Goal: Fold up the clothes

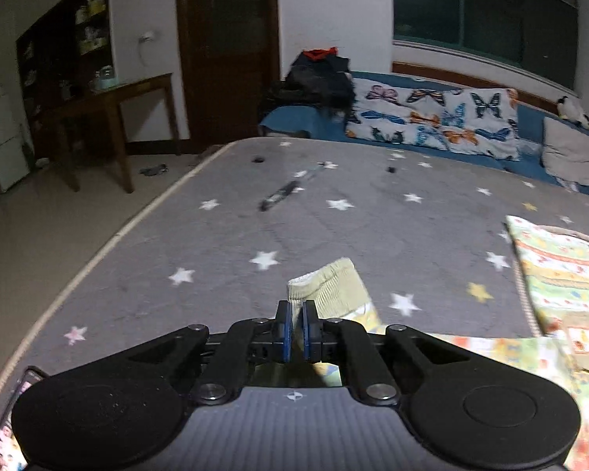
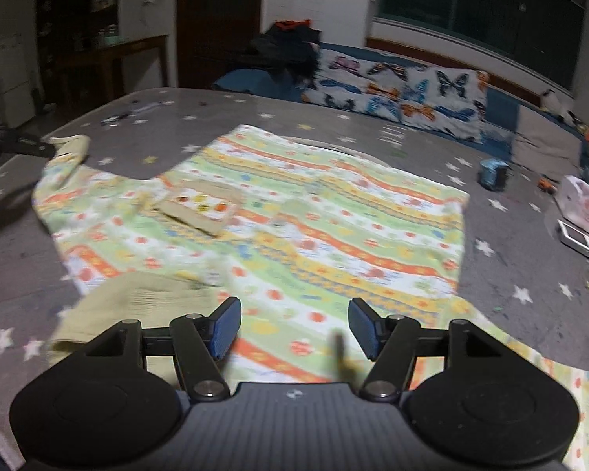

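Note:
A child's top with green, orange and yellow patterned stripes lies spread on a grey star-print cover. It has beige ribbed cuffs and a beige chest patch. In the left wrist view my left gripper is shut on one beige sleeve cuff, which sticks up past the blue pads; the body of the top lies to the right. The same cuff shows at the far left of the right wrist view. My right gripper stands open just above the near part of the top, nothing between its pads.
A butterfly-print pillow and dark clothes lie at the back. A small blue object, a pink bag and a white box sit at the right. Small dark items lie on the cover. The cover's edge and floor are at left.

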### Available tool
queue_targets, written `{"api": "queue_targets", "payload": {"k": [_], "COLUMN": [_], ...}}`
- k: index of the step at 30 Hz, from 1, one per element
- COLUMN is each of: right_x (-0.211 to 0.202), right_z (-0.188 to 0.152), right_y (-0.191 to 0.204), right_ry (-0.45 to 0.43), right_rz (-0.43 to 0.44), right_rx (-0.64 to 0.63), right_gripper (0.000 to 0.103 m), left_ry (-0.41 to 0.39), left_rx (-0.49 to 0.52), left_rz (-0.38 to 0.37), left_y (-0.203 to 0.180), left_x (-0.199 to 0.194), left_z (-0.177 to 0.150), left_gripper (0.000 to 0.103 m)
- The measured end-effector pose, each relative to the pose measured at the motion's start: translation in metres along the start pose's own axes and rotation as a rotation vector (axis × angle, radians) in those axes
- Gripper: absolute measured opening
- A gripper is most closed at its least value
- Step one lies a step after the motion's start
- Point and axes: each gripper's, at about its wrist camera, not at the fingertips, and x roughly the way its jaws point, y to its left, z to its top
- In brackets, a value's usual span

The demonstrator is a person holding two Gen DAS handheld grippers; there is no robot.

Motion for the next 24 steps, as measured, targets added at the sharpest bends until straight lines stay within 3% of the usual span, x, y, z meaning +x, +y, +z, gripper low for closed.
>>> {"api": "queue_targets", "payload": {"k": [7,11,12,14,16,22,24], "right_x": [-0.003,-0.005,-0.006,-0.006,-0.003,0.001,0.000], "right_z": [-0.003,-0.001,0.000,0.002,0.003,-0.004,-0.005], "right_y": [0.039,0.050,0.051,0.050,0.051,0.060,0.060], "right_ry": [0.019,0.014,0.009,0.004,0.008,0.024,0.026], "right_rz": [0.119,0.127,0.128,0.135,0.142,0.153,0.154], "right_rx": [-0.073,-0.112,-0.113,-0.096,-0.090,-0.110,-0.106], "right_gripper": [0.062,0.062,0.062,0.062,0.062,0.062,0.062], "left_ry": [0.081,0.098,0.092,0.073,0.047,0.013,0.030], "left_rx": [-0.022,-0.066,-0.071,-0.072,-0.066,0.034,0.051], "left_rz": [0.071,0.055,0.048,0.020,-0.018,-0.225,-0.250], "left_y": [0.019,0.030,0.030,0.026,0.017,-0.030,-0.042], "left_x": [0.020,0.013,0.008,-0.005,-0.019,-0.044,-0.035], "left_z": [-0.007,-0.009,-0.009,-0.008,-0.006,-0.013,-0.013], "left_gripper": [0.007,0.010,0.015,0.028,0.049,0.051,0.051]}}
